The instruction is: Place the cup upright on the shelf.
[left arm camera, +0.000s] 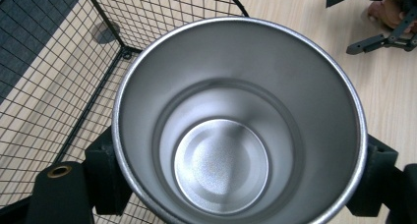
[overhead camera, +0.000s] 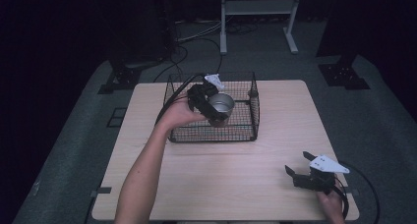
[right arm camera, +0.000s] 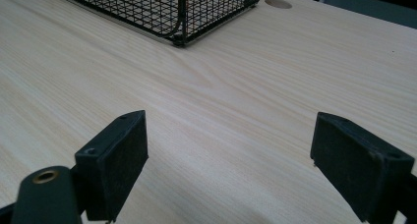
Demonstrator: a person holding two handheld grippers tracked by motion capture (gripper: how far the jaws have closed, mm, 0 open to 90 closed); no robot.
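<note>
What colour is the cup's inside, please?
Silvery brushed steel metal cup, clearest in the left gripper view.

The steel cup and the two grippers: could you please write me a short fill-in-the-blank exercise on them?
1. The left gripper is shut on a steel ____.
2. The cup is held over the wire ____.
3. The right gripper has its jaws ____, with nothing between them.
4. The basket stands on a wooden ____.

Missing words: cup; basket; open; table
</note>
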